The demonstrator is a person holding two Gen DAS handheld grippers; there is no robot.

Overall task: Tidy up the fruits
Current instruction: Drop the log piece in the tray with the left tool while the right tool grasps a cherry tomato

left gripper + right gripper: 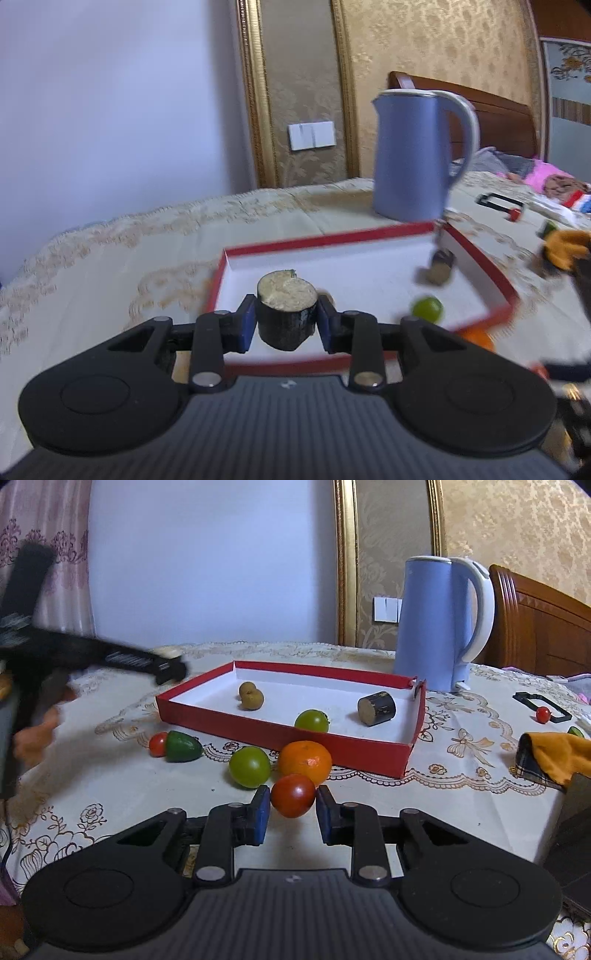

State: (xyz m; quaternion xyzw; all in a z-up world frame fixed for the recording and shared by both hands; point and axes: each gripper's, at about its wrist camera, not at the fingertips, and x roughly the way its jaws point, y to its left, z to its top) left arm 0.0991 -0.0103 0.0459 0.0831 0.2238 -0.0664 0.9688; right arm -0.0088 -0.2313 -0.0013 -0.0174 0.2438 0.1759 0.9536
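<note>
Fingers of the left gripper (286, 325) pinch a dark cylinder piece (287, 312); right gripper (292, 805) spread around a red tomato (293, 799). Squeeze gently, then lift over the red tray's (347, 747) near edge.

you are looking at a blue electric kettle (441, 624) standing upright on the embroidered cream tablecloth (461, 768). an orange cloth (554, 755) is lying crumpled near the cloth's right edge, and a black rectangular frame (541, 706) is lying flat further back. a white wall switch (386, 609) is showing beside the gilt moulding (345, 565), and a wooden headboard (543, 616) is standing behind.
</note>
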